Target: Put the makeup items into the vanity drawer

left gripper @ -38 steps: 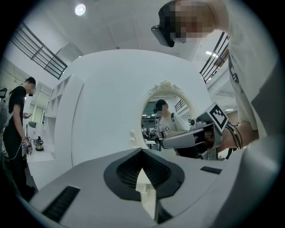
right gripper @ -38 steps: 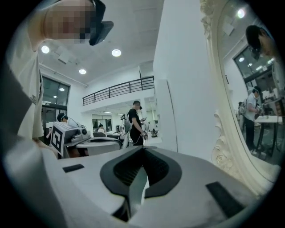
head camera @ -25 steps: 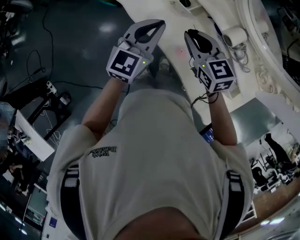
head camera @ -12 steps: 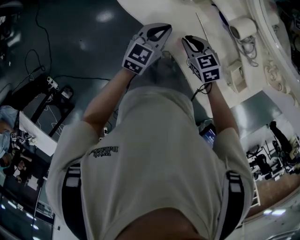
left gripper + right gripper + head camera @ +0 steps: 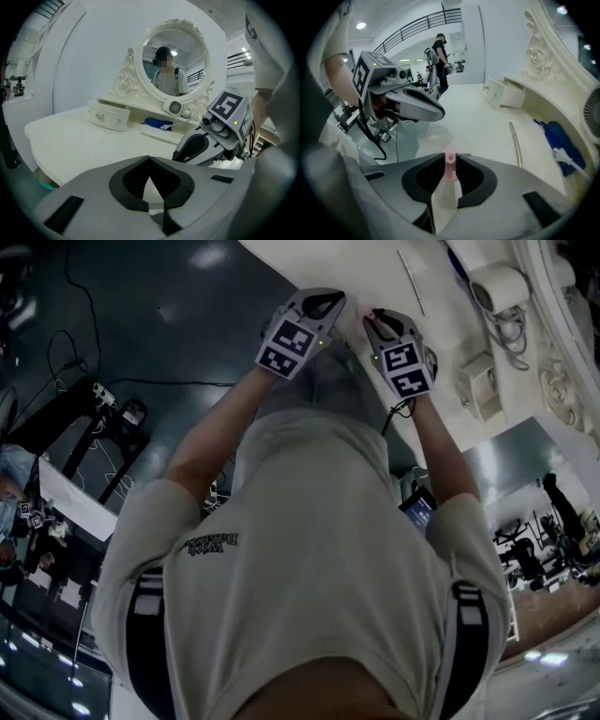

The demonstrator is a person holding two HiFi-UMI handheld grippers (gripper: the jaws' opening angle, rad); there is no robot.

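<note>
Makeup items lie out on the white vanity top (image 5: pixel 70 140). The drawer (image 5: pixel 109 115) meant for them sits far left on the raised shelf under the oval mirror (image 5: pixel 174 61). It looks pulled out a little, though its inside cannot be seen. To its right, along the foot of the shelf, come a blue item (image 5: pixel 157 123) and a slim pale stick (image 5: pixel 159 137). Nearer the table's front edge, the left gripper (image 5: pixel 326 302) hangs over the top with its jaw tips met and nothing between them. Just right of it a small pink tube (image 5: pixel 450 164) lies on the top, and the right gripper (image 5: pixel 377 324) points steeply down at it. Its jaws have just been opening, and the tube stands in the gap between the tips, apparently not pinched. The step in hand reads as the reach for a first pick. The next move likely calls for settling the right tips on either side of the tube and closing squarely on its body, since a small round thing may roll or squirt out. The tube would then be carried back across the top to the drawer. The free left gripper could draw the drawer out further if the opening proves too tight.
</note>
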